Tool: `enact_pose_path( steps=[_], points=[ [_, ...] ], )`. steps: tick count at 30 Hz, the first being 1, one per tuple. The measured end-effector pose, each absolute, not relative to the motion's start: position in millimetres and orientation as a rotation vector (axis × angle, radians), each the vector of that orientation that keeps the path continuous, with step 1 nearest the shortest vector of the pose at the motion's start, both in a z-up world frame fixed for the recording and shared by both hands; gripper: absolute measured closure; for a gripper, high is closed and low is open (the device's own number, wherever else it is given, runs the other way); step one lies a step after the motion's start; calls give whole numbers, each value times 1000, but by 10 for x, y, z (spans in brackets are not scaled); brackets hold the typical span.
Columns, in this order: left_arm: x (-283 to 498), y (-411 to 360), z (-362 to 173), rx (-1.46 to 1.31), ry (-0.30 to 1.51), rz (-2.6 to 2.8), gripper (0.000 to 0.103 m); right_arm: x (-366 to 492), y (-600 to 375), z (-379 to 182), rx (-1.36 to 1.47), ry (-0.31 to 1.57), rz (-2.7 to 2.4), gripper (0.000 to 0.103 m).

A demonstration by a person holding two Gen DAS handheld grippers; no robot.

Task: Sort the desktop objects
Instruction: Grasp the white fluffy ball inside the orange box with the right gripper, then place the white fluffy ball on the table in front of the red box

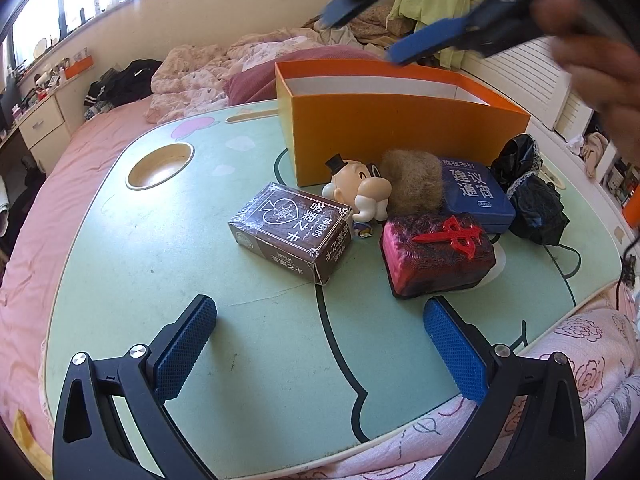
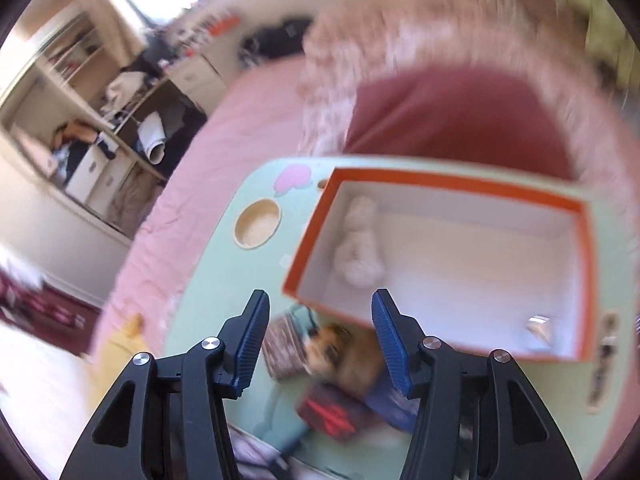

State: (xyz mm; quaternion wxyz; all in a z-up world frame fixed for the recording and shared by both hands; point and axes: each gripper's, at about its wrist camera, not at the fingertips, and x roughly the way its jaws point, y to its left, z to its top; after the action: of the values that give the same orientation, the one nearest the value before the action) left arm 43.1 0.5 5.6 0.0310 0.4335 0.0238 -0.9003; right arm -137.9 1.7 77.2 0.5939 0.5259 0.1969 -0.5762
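Note:
An open orange box (image 1: 396,136) stands at the back of the green lap table (image 1: 160,248). In front of it lie a brown card box (image 1: 294,230), a cartoon figurine (image 1: 360,196), a brown fur ball (image 1: 414,182), a blue tin (image 1: 476,194), a red mahjong-tile block (image 1: 436,254) and black lace cloth (image 1: 528,192). My left gripper (image 1: 320,344) is open and empty, low over the table's near edge. My right gripper (image 2: 320,344) is open and empty, high above the orange box (image 2: 440,264); it shows blurred in the left wrist view (image 1: 400,20). A white plush (image 2: 360,244) lies inside the box.
The table sits on a bed with pink sheets (image 1: 48,208) and a rumpled quilt (image 1: 224,64). A round cup recess (image 1: 160,166) is at the table's far left. A floral blanket (image 1: 560,380) borders the near right edge. Shelves (image 2: 80,112) stand off the bed's left.

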Motion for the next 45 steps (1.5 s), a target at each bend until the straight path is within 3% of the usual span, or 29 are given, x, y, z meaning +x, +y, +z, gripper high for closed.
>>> enact_pose_path(
  steps=[4,8,11,14,19,25,36,37,38,39,41,45],
  points=[
    [433,4,64,1330,77,-2776,0,-1413,-383,447,1317,574,-1426,50],
    [433,1,63,1330,76,-2776,0,-1363,-580,72,1400,698,-1452,58],
    [432,-9,69,1331,83,-2776,0,-1300,-595,84,1343,721,-1505,67],
    [438,-11,68,1332,82,-2775,0,-1280,-524,171,1293,707,-1520,70],
    [433,-9,68,1331,84,-2774,0,-1370,-102,629,1171,518,-1558,70],
    [434,-11,66,1331,83,-2774,0,-1350,681,1141,1014,435,-1586,70],
    [433,-22,67,1329,84,-2775,0,-1070,1355,428,1046,619,-1509,69],
    [432,-23,67,1330,84,-2775,0,-1092,1371,442,1037,586,-1531,68],
    [433,-18,63,1330,84,-2775,0,-1115,1383,462,1035,552,-1548,57],
    [433,-17,61,1330,84,-2774,0,-1147,1444,514,1029,479,-1570,38],
    [431,-21,66,1329,84,-2775,0,-1222,1587,609,1007,328,-1579,18],
    [432,-18,60,1329,84,-2774,0,-1243,1838,664,967,293,-1609,16]
  ],
)
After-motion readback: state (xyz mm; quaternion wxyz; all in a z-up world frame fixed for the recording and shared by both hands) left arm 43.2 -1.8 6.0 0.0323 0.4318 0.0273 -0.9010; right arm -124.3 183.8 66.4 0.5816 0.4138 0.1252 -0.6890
